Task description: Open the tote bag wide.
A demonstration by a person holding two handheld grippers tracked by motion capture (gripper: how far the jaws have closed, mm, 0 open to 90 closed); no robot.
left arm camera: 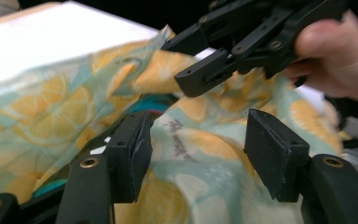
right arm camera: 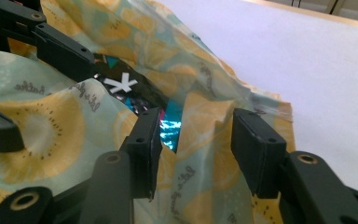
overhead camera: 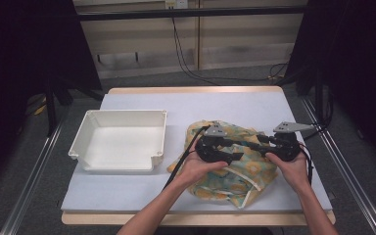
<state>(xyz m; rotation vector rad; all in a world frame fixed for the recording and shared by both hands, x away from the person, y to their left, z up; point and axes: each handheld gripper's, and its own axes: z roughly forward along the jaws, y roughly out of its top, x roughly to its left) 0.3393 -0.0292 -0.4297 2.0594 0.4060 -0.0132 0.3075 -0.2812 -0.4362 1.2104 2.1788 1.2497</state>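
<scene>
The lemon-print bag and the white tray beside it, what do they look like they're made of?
The bag looks like thin, soft woven cloth with a matte finish: it slumps and creases, and a pale stitched trim runs along its edge. The tray looks like rigid moulded plastic, white with a slight sheen: straight walls, a rolled rim and rounded corners. Neither is certain from looks alone.

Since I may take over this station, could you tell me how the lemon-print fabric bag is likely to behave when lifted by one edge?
The lemon-print fabric bag lies crumpled in soft folds, so it will probably sag and drape instead of holding shape. It looks thin, so likely light, though something dark and shiny shows inside its opening and may shift or slide out. A narrow pinch might slip off the loose cloth.
</scene>
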